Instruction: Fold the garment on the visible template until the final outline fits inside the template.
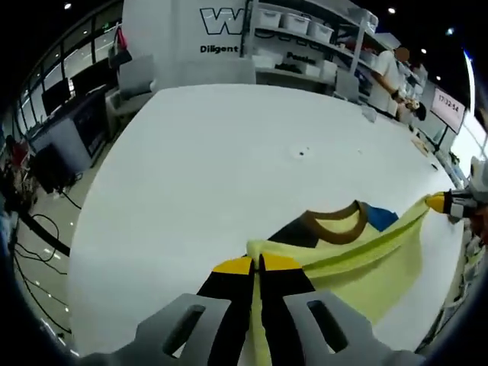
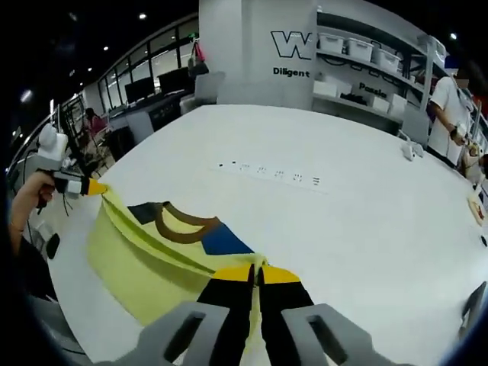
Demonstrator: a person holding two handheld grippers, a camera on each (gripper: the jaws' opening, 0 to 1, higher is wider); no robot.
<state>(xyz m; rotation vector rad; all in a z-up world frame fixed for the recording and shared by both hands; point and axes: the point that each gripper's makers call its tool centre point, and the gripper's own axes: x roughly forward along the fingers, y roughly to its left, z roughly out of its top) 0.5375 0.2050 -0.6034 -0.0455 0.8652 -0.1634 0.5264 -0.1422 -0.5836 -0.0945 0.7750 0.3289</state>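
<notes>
My left gripper (image 1: 255, 265) is clenched on 1 edge of the pale yellow cloth garment with a brown collar (image 1: 366, 259). My right gripper (image 2: 257, 273) pinches the opposite end, so the fabric hangs taut between them above the wide white table (image 2: 366, 221), ready, I judge, to be folded over. White storage bins (image 2: 358, 47) sit on the back shelves; I cannot tell their contents.
</notes>
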